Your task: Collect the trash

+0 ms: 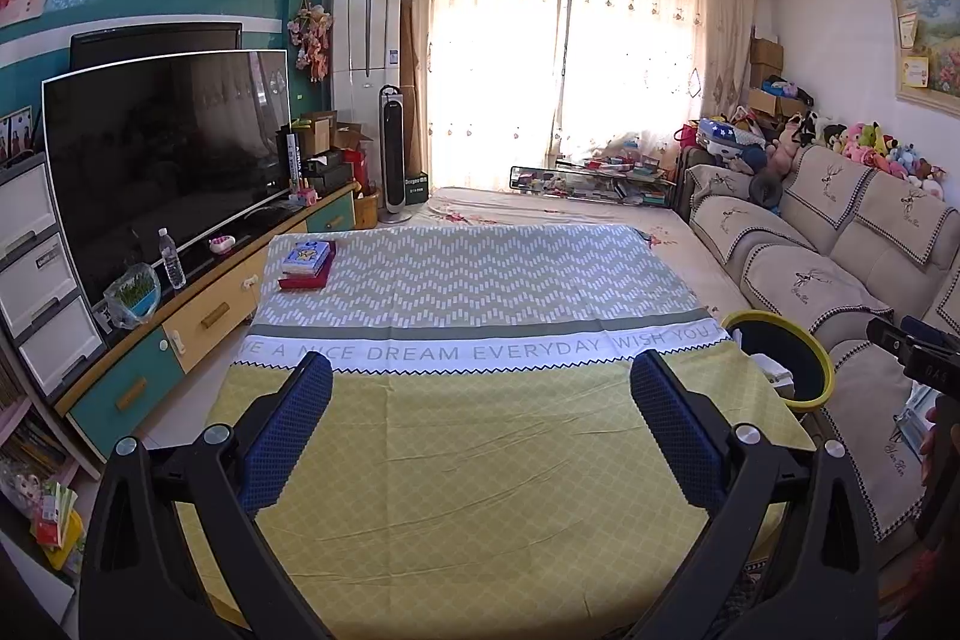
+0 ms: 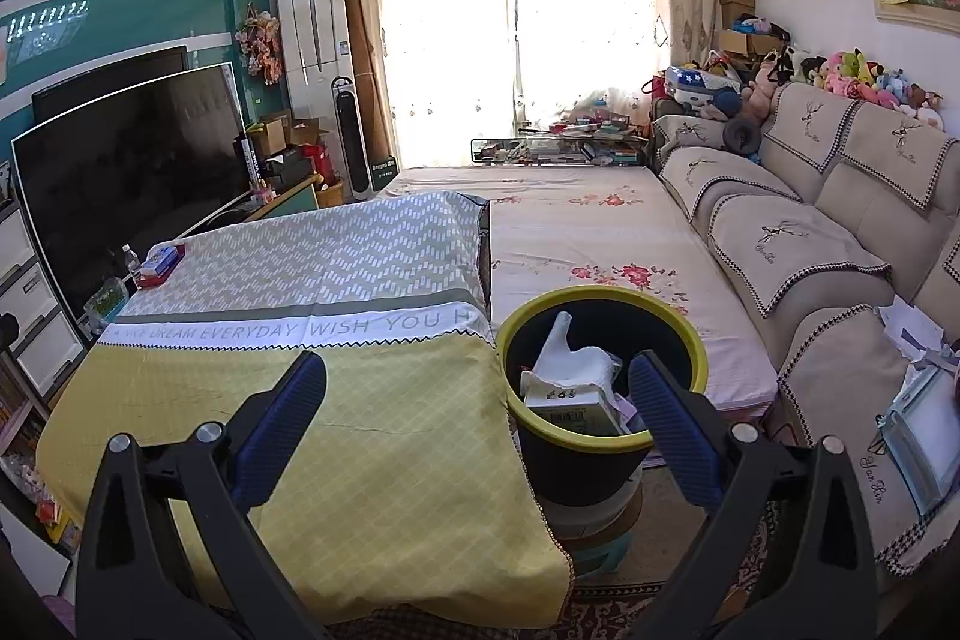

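Observation:
A black trash bin with a yellow rim (image 2: 603, 307) stands at the table's right edge, between table and sofa; it also shows in the left wrist view (image 1: 825, 364). Inside lie a white crumpled tissue (image 2: 576, 361) and a small carton (image 2: 570, 403). My right gripper (image 2: 477, 382) is open and empty, just in front of the bin, its right finger over the rim. My left gripper (image 1: 480, 388) is open and empty above the yellow tablecloth (image 1: 480, 460).
A stack of books (image 1: 307, 263) lies at the table's far left corner. A TV (image 1: 162, 160) on a low cabinet with a water bottle (image 1: 171, 259) runs along the left. A beige sofa (image 2: 810, 244) is at the right, papers (image 2: 918, 400) on its near seat.

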